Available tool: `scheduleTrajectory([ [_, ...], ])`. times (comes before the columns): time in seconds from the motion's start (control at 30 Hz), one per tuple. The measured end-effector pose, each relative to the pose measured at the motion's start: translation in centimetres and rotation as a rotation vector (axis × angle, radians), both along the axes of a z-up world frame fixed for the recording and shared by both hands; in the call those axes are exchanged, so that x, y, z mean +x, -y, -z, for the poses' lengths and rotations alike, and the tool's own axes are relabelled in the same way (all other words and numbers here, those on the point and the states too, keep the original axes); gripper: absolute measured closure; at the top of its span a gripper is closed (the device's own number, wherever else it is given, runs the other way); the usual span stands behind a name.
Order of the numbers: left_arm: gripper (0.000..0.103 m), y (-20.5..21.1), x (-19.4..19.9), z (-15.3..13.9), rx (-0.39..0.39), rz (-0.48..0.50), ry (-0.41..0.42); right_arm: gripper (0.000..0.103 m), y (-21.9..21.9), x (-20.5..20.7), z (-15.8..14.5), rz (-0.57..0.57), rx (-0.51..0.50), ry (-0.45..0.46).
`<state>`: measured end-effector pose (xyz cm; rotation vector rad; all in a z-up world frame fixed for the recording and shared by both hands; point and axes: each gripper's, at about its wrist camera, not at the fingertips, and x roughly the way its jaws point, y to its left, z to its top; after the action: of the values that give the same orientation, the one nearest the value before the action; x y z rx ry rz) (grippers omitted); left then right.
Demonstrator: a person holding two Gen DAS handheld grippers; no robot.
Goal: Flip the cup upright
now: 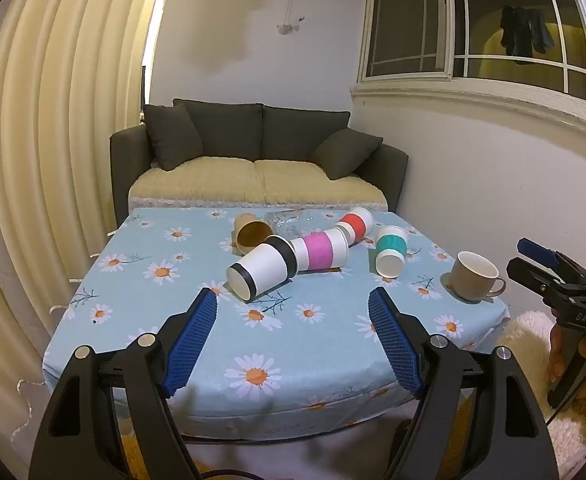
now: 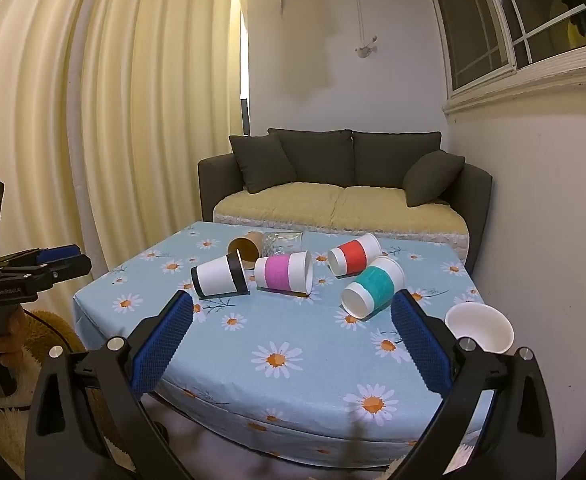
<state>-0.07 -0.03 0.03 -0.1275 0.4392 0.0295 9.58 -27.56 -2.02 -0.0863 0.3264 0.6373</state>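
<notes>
Several paper cups lie on their sides on the daisy tablecloth [image 1: 197,344]: a black-banded white cup [image 1: 263,268] [image 2: 219,276], a pink-banded cup [image 1: 319,254] [image 2: 283,273], a red-banded cup [image 1: 357,222] [image 2: 353,259], a teal-banded cup [image 1: 390,250] [image 2: 373,288] and a brown cup [image 1: 251,233] [image 2: 245,249]. A beige mug [image 1: 475,276] [image 2: 480,326] stands upright at the right edge. My left gripper [image 1: 293,306] is open and empty, short of the black-banded cup. My right gripper [image 2: 293,306] is open and empty, near the table's front; the teal cup is just beyond its right finger.
A clear glass [image 1: 285,220] [image 2: 283,243] lies behind the cups. A dark sofa [image 1: 253,160] stands beyond the table, curtains [image 1: 53,140] on the left, a wall with a window [image 1: 473,40] on the right. A fluffy rug [image 1: 529,332] lies beside the table.
</notes>
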Motion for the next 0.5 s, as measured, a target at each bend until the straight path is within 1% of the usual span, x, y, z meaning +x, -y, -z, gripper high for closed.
scheduleTrajectory([
  [0.5,0.026,0.04,0.05,-0.02,0.003,-0.001,0.0,0.005,0.14,0.02,0.09,0.0,-0.004,-0.008],
])
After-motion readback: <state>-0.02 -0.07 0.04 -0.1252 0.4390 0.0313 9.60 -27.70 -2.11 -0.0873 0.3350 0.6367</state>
